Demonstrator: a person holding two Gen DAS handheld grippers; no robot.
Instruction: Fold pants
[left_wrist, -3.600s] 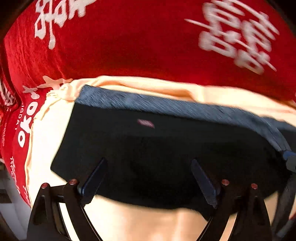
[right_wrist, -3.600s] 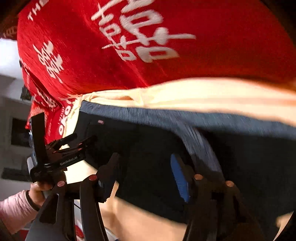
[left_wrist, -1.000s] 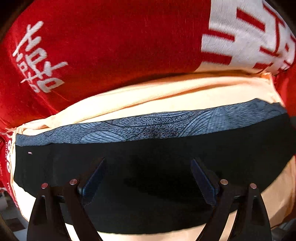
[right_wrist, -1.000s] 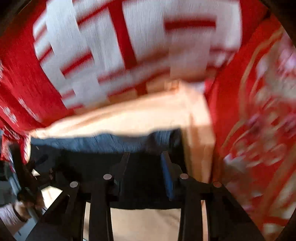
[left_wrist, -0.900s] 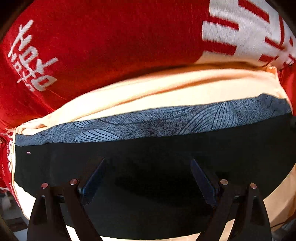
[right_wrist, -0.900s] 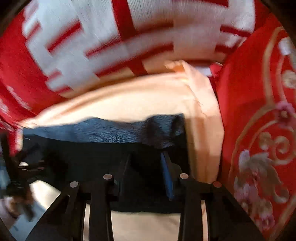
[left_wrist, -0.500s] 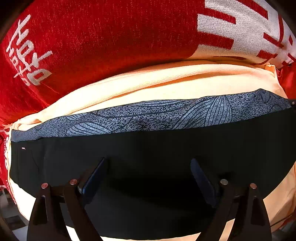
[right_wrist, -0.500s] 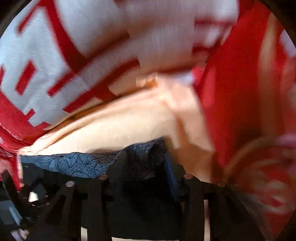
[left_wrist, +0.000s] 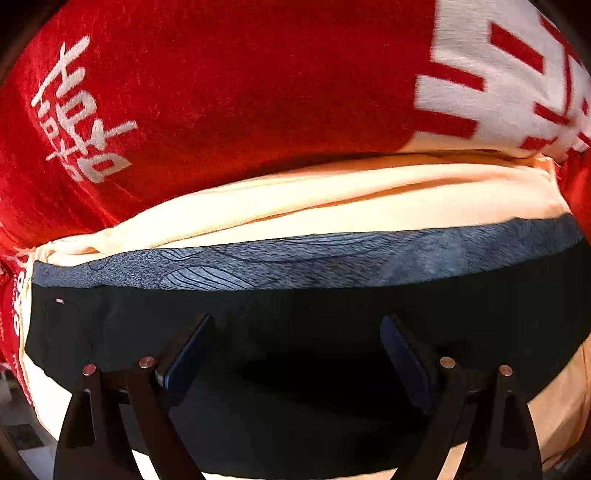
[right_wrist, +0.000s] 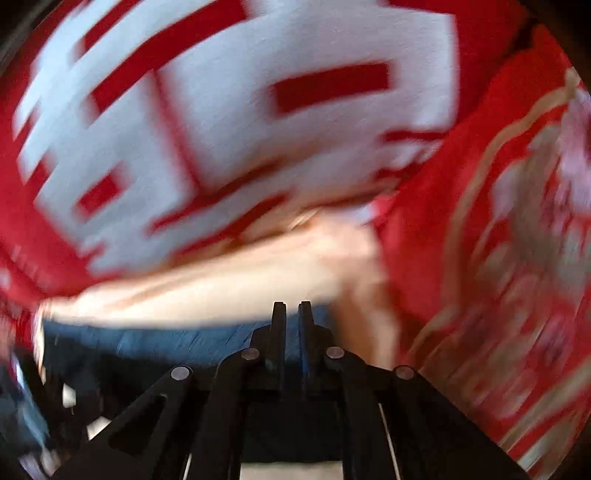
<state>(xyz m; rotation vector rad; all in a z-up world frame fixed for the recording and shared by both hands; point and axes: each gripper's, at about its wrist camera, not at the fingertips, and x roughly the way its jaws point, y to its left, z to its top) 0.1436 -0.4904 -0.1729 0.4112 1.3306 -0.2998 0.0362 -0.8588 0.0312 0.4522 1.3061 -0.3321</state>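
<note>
In the left wrist view, the left tongs (left_wrist: 295, 354) stand spread wide, released, their two dark fingers (left_wrist: 186, 350) poised over the black cloth of the pants (left_wrist: 295, 325) with nothing between them. The pants lie flat in a wide band across a cream sheet (left_wrist: 332, 206), the patterned grey waistband (left_wrist: 295, 258) along the far edge and a tiny pale tag near the left end. Beyond the sheet spreads a red blanket (left_wrist: 221, 92) with white lettering — script at the left, blocky characters at the right.

In the right wrist view, heavily blurred, the right tongs (right_wrist: 291, 321) are clenched, fingers nearly together, at the grey-blue waistband (right_wrist: 166, 343) near the right end of the pants (right_wrist: 122, 373); they appear to pinch the cloth, though the blur hides the contact. Past the cream sheet (right_wrist: 221, 291) the red blanket (right_wrist: 221, 110) shows large white characters — and further right lies red fabric with a gold floral pattern (right_wrist: 498, 240).
</note>
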